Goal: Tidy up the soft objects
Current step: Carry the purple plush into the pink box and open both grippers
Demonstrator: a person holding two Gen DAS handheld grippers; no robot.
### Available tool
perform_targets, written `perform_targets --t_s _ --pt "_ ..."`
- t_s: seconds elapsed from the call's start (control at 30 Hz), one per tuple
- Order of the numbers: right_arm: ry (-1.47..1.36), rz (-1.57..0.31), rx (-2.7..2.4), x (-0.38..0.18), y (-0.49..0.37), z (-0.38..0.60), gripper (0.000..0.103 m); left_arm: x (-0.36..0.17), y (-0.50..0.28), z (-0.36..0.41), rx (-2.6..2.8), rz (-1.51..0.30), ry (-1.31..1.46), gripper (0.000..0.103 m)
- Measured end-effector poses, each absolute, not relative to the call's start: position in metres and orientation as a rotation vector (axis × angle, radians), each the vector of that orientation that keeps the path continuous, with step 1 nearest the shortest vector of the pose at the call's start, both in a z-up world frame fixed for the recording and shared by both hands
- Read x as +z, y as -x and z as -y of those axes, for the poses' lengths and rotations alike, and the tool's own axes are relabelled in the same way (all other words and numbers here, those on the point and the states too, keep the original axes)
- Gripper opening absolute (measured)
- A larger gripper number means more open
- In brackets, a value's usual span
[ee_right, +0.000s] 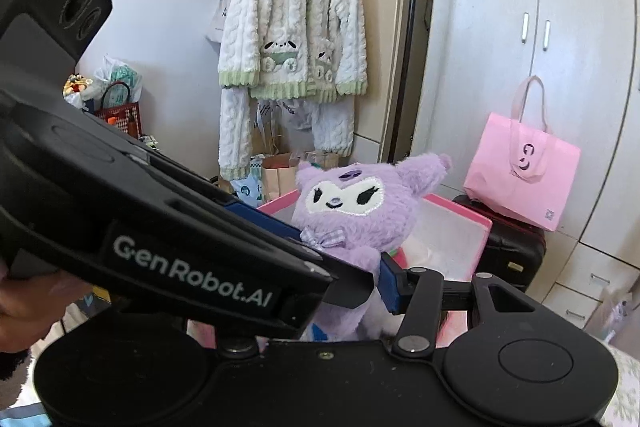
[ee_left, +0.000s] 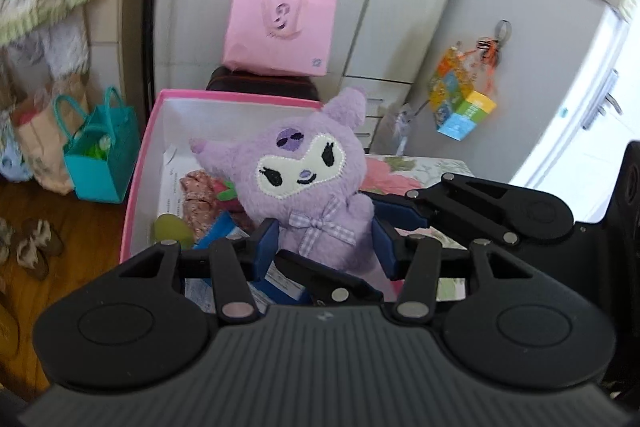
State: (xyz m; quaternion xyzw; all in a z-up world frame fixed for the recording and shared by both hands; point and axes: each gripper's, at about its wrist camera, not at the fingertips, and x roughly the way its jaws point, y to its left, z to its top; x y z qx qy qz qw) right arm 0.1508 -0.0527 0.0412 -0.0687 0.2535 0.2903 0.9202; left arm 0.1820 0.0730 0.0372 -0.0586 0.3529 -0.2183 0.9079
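Note:
A purple plush toy [ee_left: 316, 179] with a white face and a checked bow hangs upright over a pink box [ee_left: 152, 131] with a white inside. My left gripper [ee_left: 325, 245] is shut on its lower body, a blue pad on each side. From the right, the right gripper's fingers [ee_left: 400, 213] also clamp the toy's lower body. In the right wrist view the plush toy [ee_right: 352, 211] is above the pink box [ee_right: 460, 223]. My right gripper [ee_right: 348, 291] presses one blue pad on its side, and the left gripper's body [ee_right: 180, 259] hides the other pad.
The box holds a floral cloth [ee_left: 198, 199] and other small items. Behind it, a pink tote bag [ee_left: 280, 27] sits on a dark suitcase [ee_left: 260, 83] against white wardrobes. A teal bag [ee_left: 100, 163] stands on the wood floor. A fuzzy white cardigan [ee_right: 296, 27] hangs on a rack.

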Motion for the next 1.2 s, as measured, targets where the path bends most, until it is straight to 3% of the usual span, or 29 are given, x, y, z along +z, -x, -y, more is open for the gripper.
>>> perform_targets --t_s 0.7,0.9,1.2 --pt "0.159 -0.703 0.704 0.012 -0.259 0.018 0.058 -0.003 -0.274 -0.103 -0.343 -0.863 0.25 0.05" --pt "0.173 -0.731 0.694 0.008 -0.25 0.03 0.074 0.0 -0.26 -0.103 -0.297 -0.83 0.196 0.06" --pt "0.131 -0.666 0.658 0.023 -0.196 0.086 0.075 0.027 -0.206 -0.107 -0.34 -0.752 0.178 0.063"
